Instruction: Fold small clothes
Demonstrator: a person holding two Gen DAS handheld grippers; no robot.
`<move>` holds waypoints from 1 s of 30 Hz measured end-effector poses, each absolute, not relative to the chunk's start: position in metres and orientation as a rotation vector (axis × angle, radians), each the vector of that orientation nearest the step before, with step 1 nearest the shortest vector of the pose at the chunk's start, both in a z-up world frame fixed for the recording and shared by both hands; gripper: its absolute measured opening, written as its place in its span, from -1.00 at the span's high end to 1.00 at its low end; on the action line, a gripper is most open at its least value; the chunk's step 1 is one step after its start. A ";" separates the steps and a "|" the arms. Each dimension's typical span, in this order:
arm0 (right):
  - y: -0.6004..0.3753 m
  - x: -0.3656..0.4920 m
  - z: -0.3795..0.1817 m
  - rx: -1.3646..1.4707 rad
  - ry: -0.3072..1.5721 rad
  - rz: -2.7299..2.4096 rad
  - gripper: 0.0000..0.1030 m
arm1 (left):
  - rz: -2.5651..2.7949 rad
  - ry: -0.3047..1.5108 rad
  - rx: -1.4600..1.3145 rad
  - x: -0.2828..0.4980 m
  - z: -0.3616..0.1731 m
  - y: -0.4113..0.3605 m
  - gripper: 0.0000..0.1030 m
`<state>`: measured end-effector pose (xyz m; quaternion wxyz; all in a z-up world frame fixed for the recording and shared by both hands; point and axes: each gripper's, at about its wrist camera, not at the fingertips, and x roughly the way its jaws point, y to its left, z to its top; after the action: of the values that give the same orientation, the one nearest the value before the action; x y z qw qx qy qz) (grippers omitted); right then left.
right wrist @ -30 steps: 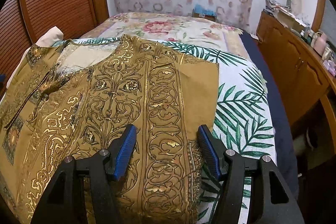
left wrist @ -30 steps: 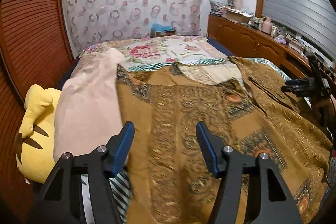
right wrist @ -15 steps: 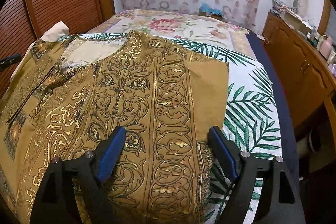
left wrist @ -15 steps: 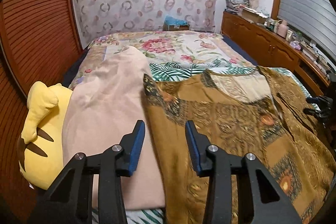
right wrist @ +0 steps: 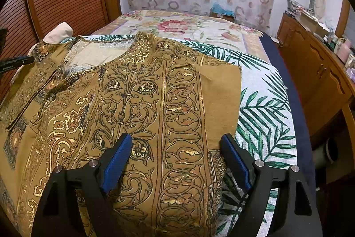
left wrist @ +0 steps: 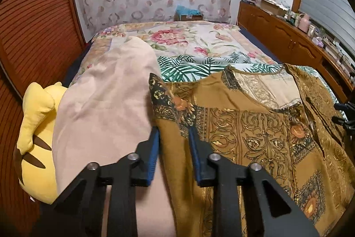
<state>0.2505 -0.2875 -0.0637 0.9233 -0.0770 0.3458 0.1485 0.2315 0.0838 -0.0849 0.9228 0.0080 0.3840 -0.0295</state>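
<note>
- Slid sideways since a second ago: left gripper (left wrist: 173, 152), off the middle of the mustard printed garment (left wrist: 255, 139) to its edge beside the beige cloth (left wrist: 104, 108).
- Closing now, jaws narrow, with the garment's plain brown edge between the blue pads (left wrist: 154, 153); cannot tell whether pressed yet.
- Spread wider than a second ago: right gripper (right wrist: 176, 161), jaws apart over the garment's other side, gripping nothing (one pad over the scroll print, the other at the brown edge).
- Laid flat, neckline away from both cameras, on the palm-leaf sheet (right wrist: 266, 117) of the bed.
- Left of the beige cloth, touching it: yellow plush toy (left wrist: 35, 139).
</note>
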 end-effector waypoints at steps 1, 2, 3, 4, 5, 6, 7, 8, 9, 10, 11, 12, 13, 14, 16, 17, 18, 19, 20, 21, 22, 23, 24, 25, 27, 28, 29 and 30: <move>-0.288 0.251 -0.064 -0.158 0.710 0.304 -0.62 | -0.068 0.787 0.022 0.230 -0.085 0.082 0.79; -0.288 0.251 -0.064 -0.158 0.710 0.305 -0.62 | -0.074 0.787 0.024 0.229 -0.085 0.080 0.84; -0.288 0.250 -0.064 -0.158 0.710 0.305 -0.62 | -0.080 0.784 0.029 0.227 -0.084 0.079 0.89; -0.288 0.250 -0.064 -0.158 0.710 0.304 -0.62 | -0.088 0.777 0.037 0.224 -0.083 0.076 0.91; -0.288 0.250 -0.064 -0.158 0.710 0.305 -0.62 | -0.091 0.767 0.045 0.221 -0.081 0.074 0.92; -0.288 0.250 -0.064 -0.158 0.710 0.304 -0.62 | -0.094 0.754 0.052 0.217 -0.078 0.071 0.92; -0.288 0.250 -0.064 -0.159 0.710 0.304 -0.62 | -0.103 0.741 0.053 0.212 -0.075 0.068 0.92; -0.288 0.250 -0.064 -0.159 0.710 0.304 -0.62 | -0.114 0.727 0.050 0.206 -0.072 0.065 0.92; -0.288 0.250 -0.064 -0.159 0.710 0.304 -0.62 | -0.125 0.713 0.048 0.201 -0.068 0.063 0.92; -0.288 0.250 -0.064 -0.159 0.710 0.304 -0.62 | -0.138 0.696 0.047 0.193 -0.064 0.059 0.92; -0.288 0.250 -0.064 -0.159 0.710 0.304 -0.62 | -0.148 0.683 0.046 0.187 -0.061 0.056 0.92; -0.288 0.250 -0.064 -0.159 0.710 0.305 -0.62 | -0.163 0.666 0.043 0.180 -0.058 0.052 0.92; -0.288 0.250 -0.064 -0.159 0.710 0.305 -0.62 | -0.173 0.654 0.039 0.173 -0.056 0.049 0.92; -0.288 0.250 -0.064 -0.159 0.710 0.305 -0.62 | -0.180 0.644 0.039 0.168 -0.054 0.047 0.92; -0.288 0.250 -0.064 -0.159 0.710 0.304 -0.62 | -0.191 0.623 0.037 0.158 -0.051 0.043 0.92; -0.288 0.250 -0.064 -0.159 0.710 0.304 -0.62 | -0.196 0.615 0.035 0.153 -0.050 0.041 0.92; -0.288 0.250 -0.064 -0.159 0.710 0.305 -0.62 | -0.203 0.607 0.032 0.148 -0.049 0.039 0.92; -0.288 0.250 -0.064 -0.160 0.710 0.304 -0.62 | -0.209 0.601 0.027 0.144 -0.048 0.038 0.92; -0.288 0.250 -0.064 -0.160 0.710 0.304 -0.62 | -0.216 0.595 0.022 0.140 -0.048 0.037 0.92; -0.288 0.250 -0.064 -0.161 0.710 0.304 -0.62 | -0.219 0.592 0.022 0.138 -0.048 0.036 0.92; -0.288 0.250 -0.064 -0.161 0.710 0.304 -0.62 | -0.220 0.589 0.028 0.135 -0.047 0.033 0.92; -0.288 0.250 -0.064 -0.160 0.711 0.304 -0.62 | -0.219 0.587 0.034 0.134 -0.047 0.032 0.92; -0.289 0.251 -0.064 -0.160 0.714 0.306 -0.62 | -0.219 0.584 0.039 0.133 -0.047 0.032 0.92; -0.288 0.251 -0.063 -0.163 0.723 0.309 -0.62 | -0.221 0.584 0.040 0.131 -0.047 0.031 0.92; -0.291 0.254 -0.061 -0.145 0.734 0.309 -0.62 | -0.224 0.581 0.036 0.128 -0.047 0.031 0.92; -0.293 0.255 -0.059 -0.133 0.730 0.298 -0.62 | -0.226 0.580 0.035 0.126 -0.048 0.030 0.92; -0.297 0.258 -0.056 -0.121 0.721 0.282 -0.62 | -0.227 0.577 0.033 0.123 -0.049 0.029 0.92; -0.301 0.261 -0.054 -0.108 0.716 0.271 -0.62 | -0.226 0.577 0.033 0.122 -0.049 0.029 0.92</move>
<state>0.2608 -0.3010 -0.0541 0.9262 -0.0526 0.3493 0.1321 0.1224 0.0292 -0.0488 0.9523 0.0164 0.2837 -0.1110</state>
